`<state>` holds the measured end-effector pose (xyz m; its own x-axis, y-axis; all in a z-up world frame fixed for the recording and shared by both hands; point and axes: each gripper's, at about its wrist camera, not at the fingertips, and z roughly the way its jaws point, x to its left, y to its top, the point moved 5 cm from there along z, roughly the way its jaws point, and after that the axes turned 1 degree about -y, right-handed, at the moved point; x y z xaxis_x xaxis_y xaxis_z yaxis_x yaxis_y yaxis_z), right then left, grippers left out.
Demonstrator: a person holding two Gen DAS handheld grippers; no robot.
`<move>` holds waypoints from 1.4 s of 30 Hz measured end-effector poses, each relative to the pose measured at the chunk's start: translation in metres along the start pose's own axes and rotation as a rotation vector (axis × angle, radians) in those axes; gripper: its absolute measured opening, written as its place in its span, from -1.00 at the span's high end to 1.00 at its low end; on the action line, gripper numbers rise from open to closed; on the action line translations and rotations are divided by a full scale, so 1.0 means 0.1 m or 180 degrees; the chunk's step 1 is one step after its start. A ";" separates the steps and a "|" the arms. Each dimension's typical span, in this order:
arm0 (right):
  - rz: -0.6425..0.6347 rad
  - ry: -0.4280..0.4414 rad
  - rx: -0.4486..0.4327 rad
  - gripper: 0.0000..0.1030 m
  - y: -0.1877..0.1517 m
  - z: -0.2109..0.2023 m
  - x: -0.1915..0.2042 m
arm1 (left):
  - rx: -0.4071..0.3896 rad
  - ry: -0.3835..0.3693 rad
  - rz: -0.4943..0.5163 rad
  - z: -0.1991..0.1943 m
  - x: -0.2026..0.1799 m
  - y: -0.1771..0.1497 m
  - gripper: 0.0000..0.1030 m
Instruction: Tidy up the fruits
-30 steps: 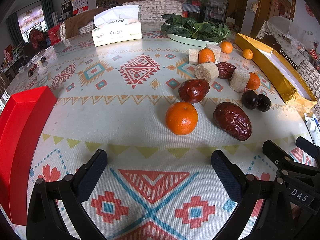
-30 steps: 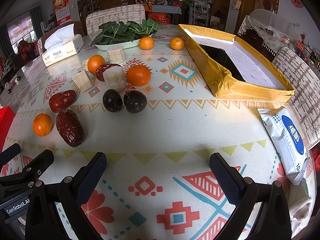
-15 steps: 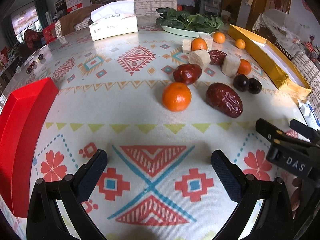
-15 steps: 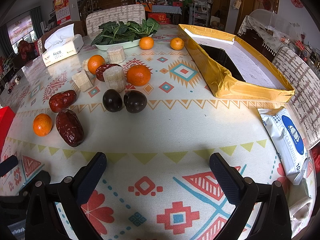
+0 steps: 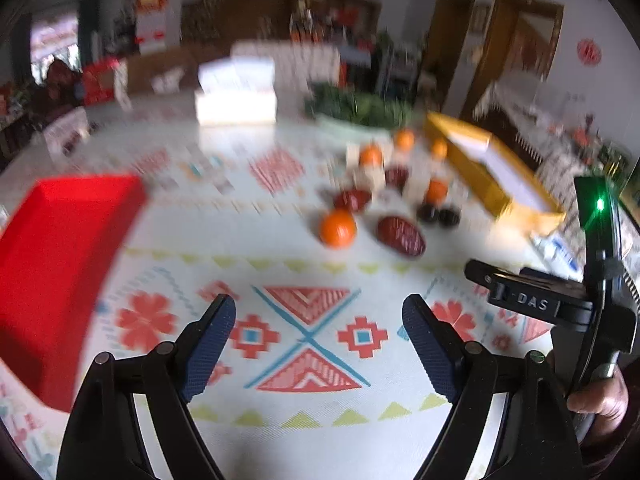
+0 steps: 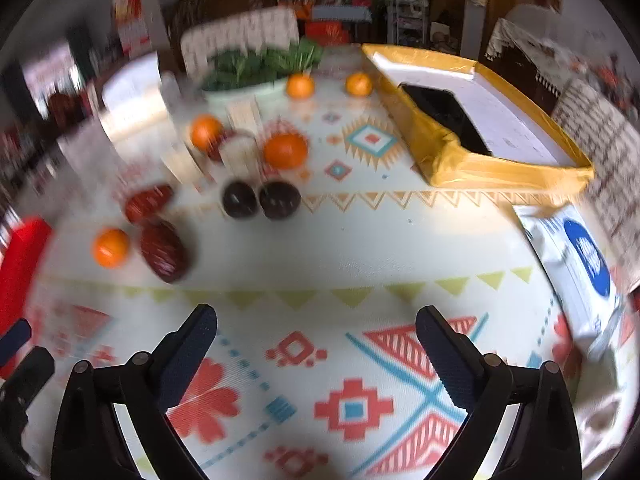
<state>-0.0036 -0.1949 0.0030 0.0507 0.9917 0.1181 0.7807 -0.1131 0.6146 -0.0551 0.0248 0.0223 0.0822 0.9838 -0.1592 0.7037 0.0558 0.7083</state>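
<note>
Fruit lies in a loose cluster on the patterned tablecloth: a near orange (image 5: 337, 228) (image 6: 110, 247), a big red date (image 5: 401, 236) (image 6: 165, 255), a second date (image 6: 148, 202), two dark plums (image 6: 261, 200) (image 5: 438, 214), more oranges (image 6: 285, 151) and pale cut chunks (image 6: 240, 152). My left gripper (image 5: 318, 320) is open and empty, well back from the fruit. My right gripper (image 6: 316, 328) is open and empty, short of the plums. It shows at the right of the left wrist view (image 5: 536, 300). Both views are motion-blurred.
A red box (image 5: 60, 248) (image 6: 16, 264) lies at the left. A yellow-rimmed tray (image 6: 480, 128) (image 5: 492, 168) lies at the right. A plate of greens (image 6: 256, 76) and a tissue box (image 5: 236, 104) stand at the back. A wipes packet (image 6: 580, 256) lies near the right edge.
Both grippers have pulled back and risen from the table, so the fruit looks farther away. The left gripper's fingers stand a little closer together than before. No fruit has moved.
</note>
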 end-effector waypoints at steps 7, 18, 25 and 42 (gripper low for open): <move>0.0178 0.0214 -0.0418 -0.97 -0.10 -0.73 0.04 | -0.0693 -0.0020 -0.0067 -0.79 0.08 0.15 -0.66; -0.0078 0.0122 -0.0596 -0.92 -0.16 -1.51 0.05 | -0.1167 -0.0183 0.0061 -1.55 -0.12 0.22 -0.66; -0.0180 -0.0201 -0.1060 -0.91 0.29 -2.63 -0.25 | -0.1469 -0.0151 0.0319 -2.34 -0.29 0.62 -0.66; -0.0234 -0.1100 -0.1973 -0.91 1.28 -5.24 -0.54 | -0.2344 0.0568 0.0257 -4.48 0.28 1.88 -0.62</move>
<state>-0.2327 -0.2953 0.4833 0.2862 0.9491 -0.1314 0.2969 0.0426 0.9540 -0.2366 0.1388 0.4586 -0.0460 0.9988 -0.0183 0.0427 0.0202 0.9989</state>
